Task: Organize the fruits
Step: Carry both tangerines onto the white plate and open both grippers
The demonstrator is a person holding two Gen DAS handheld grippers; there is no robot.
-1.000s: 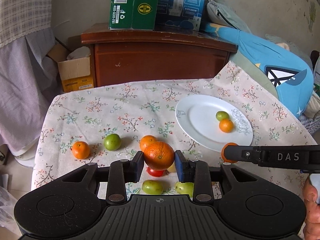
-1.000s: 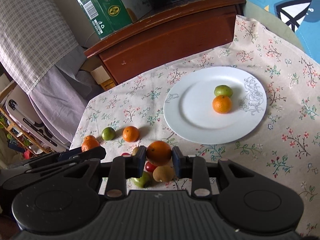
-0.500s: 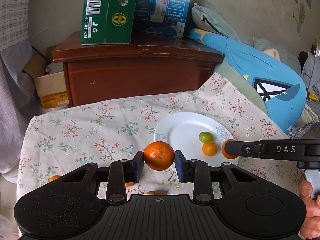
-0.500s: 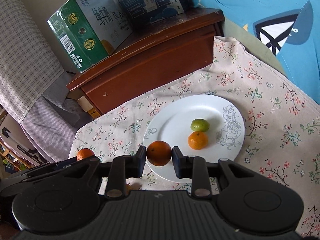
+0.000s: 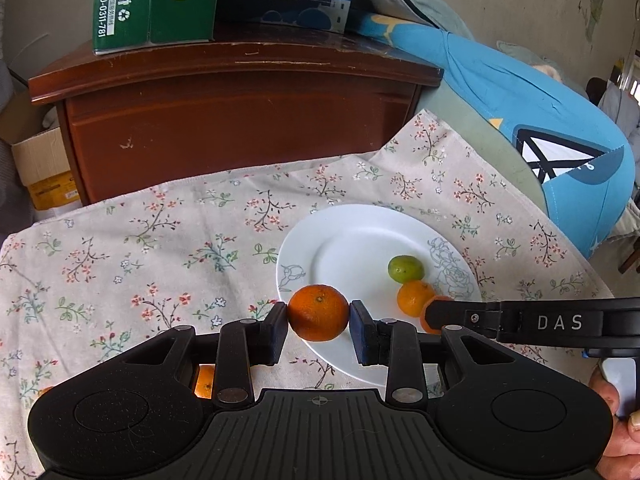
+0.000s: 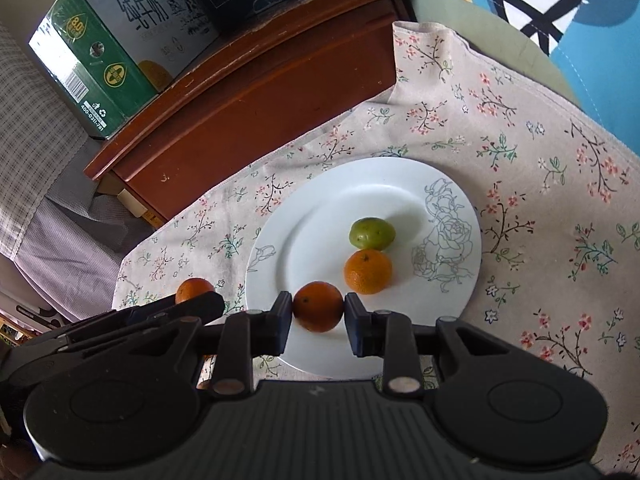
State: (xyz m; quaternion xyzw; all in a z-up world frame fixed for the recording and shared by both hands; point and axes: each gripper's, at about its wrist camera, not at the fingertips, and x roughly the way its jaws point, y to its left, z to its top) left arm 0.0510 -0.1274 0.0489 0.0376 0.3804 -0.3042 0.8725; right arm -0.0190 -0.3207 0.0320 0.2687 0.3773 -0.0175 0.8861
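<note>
Left tongs (image 5: 319,316) clamp an orange (image 5: 318,312) over the plate's (image 5: 352,240) rim.

The left gripper (image 5: 319,317) points forward and downward, its jaws clamped on an orange. Just to its right, the right gripper (image 6: 318,312) angles down likewise, jaws closed on another. A hand (image 5: 616,420) grips the right handle.

an orange fruit (image 5: 205,385) peeks out only as a sliver behind the left gripper (image 5: 319,322), the plate (image 6: 304,236) loses its near rim under the right gripper (image 6: 318,317), and the green carton (image 5: 152,0) is cut off by the top edge.
</note>
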